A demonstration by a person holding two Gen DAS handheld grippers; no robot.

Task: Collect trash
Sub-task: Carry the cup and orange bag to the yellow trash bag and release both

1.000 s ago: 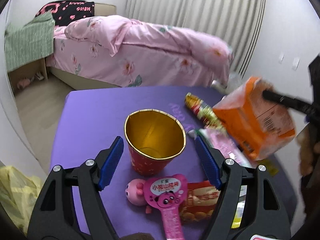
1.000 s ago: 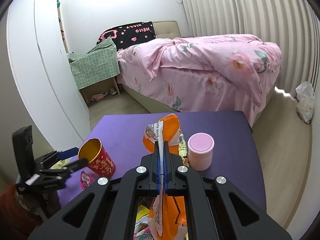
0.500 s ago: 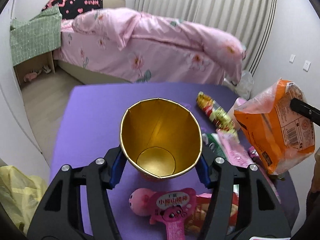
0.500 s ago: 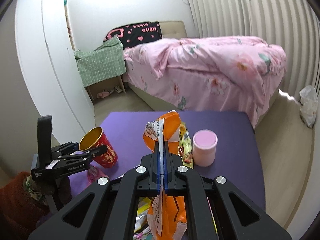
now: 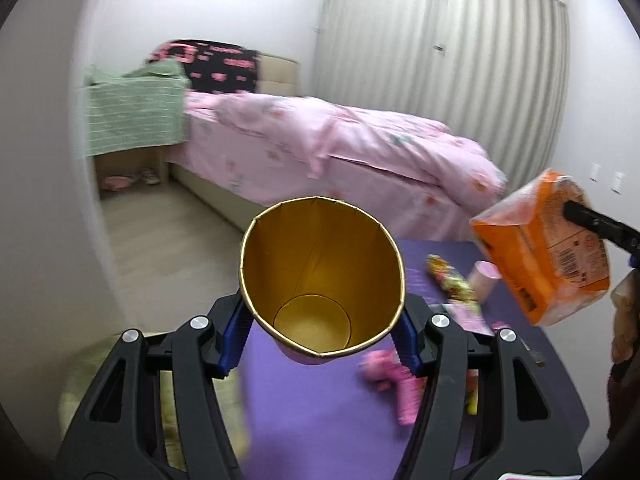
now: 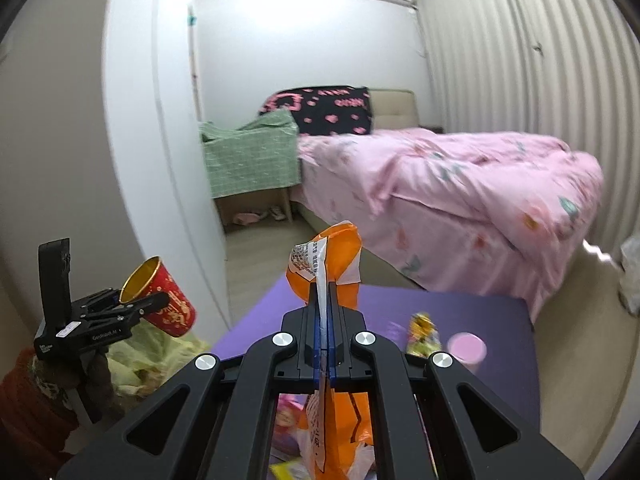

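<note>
My left gripper (image 5: pixel 322 334) is shut on a red paper cup with a gold inside (image 5: pixel 320 280) and holds it in the air over the left edge of the purple table (image 5: pixel 320 412). The right wrist view shows the cup (image 6: pixel 170 304) tilted above a yellow-green bag (image 6: pixel 156 356) beside the table. My right gripper (image 6: pixel 325 300) is shut on an orange snack bag (image 6: pixel 332 252), held above the table; the bag also shows in the left wrist view (image 5: pixel 548 248).
On the table lie a pink toy wrapper (image 5: pixel 400 384), a colourful snack packet (image 5: pixel 450 280) and a pink-lidded tub (image 6: pixel 466 348). A pink bed (image 6: pixel 440 200) stands behind. A white wall (image 6: pixel 160 160) is left of the table.
My left gripper closed on the cup, lifted it off the table and carried it left over the yellow-green bag. My right gripper rose with the orange bag.
</note>
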